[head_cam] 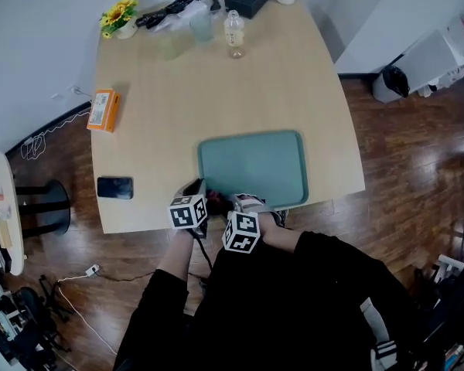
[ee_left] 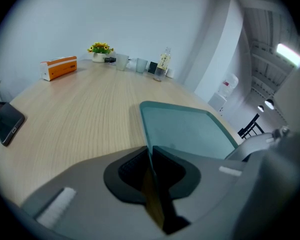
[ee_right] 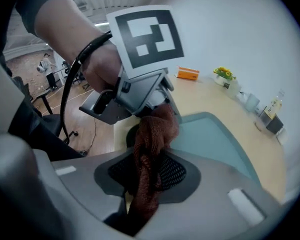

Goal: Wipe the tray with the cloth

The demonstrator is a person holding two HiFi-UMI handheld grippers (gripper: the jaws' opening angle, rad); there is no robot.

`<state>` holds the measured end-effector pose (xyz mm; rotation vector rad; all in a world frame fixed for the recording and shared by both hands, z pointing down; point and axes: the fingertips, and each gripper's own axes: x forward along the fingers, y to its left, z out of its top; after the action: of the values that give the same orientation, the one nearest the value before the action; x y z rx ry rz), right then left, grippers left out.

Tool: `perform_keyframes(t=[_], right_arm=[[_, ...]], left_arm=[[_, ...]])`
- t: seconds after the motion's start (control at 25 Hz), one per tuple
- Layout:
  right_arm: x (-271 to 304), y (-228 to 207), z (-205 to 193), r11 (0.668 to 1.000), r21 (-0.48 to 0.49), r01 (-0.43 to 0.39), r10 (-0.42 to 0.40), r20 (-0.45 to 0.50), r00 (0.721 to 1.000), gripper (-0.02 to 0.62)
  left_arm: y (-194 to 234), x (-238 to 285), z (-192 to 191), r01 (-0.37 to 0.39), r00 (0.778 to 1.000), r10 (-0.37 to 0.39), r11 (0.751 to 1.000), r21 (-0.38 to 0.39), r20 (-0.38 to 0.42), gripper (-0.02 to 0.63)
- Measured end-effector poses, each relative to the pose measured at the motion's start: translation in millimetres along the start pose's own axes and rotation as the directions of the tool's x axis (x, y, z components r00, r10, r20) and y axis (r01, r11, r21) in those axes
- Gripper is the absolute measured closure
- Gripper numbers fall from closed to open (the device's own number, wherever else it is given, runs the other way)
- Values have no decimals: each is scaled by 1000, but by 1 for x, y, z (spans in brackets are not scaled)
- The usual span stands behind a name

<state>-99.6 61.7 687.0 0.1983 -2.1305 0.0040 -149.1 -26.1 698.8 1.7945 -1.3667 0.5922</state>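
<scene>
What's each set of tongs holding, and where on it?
Right tongs: cloth, by its bunched middle. Left tongs: tray, by its near-left corner rim.

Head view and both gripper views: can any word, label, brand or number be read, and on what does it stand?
No text can be read in any view.
Orange box: print too small to read.
Bottle: label too blurred to read.
Left marker cube, right marker cube: black-and-white square patterns only, no lettering.
</scene>
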Motion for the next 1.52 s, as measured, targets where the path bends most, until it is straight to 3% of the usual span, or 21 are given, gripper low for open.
perform_keyframes(t=[0.12, 0.28, 0.48, 0.6, 0.84, 1.04, 1.2, 1.52], right_arm=[[-1, -1, -9, 1000, 15, -8, 8, -7, 1000, 492], [-33, -23, -66, 984, 175, 45, -39, -35, 999, 492], [-95, -63, -169, 906, 362, 219, -182, -134, 974, 492], [-116, -78, -203, 863, 420, 280, -229, -169, 959, 492], [-109, -121, -198, 850, 427, 308, -263, -164, 951, 492], [-94, -205, -180, 873, 330, 358, -310, -190, 932, 492], [-86, -245, -169, 899, 268, 345, -295, -212, 932, 492], [-80, -220, -159, 910, 295, 291, -251, -166, 954, 492]], left_arm=[[-1, -1, -2, 6, 1000, -6, 1000, -9, -4, 592], [-4, -1, -1, 4, 1000, -4, 1000, 0, -2, 592], [0, 0, 0, 3, 1000, -3, 1000, 2, -2, 592], [0, 0, -1, 0, 1000, 0, 1000, 8, -1, 592], [-3, -1, -1, 4, 1000, -4, 1000, 3, -4, 592], [-7, -2, 1, 1, 1000, -1, 1000, 7, -1, 592], [-9, -2, 2, 0, 1000, 0, 1000, 6, 0, 591], [-3, 1, 0, -7, 1000, 7, 1000, 15, 3, 589]])
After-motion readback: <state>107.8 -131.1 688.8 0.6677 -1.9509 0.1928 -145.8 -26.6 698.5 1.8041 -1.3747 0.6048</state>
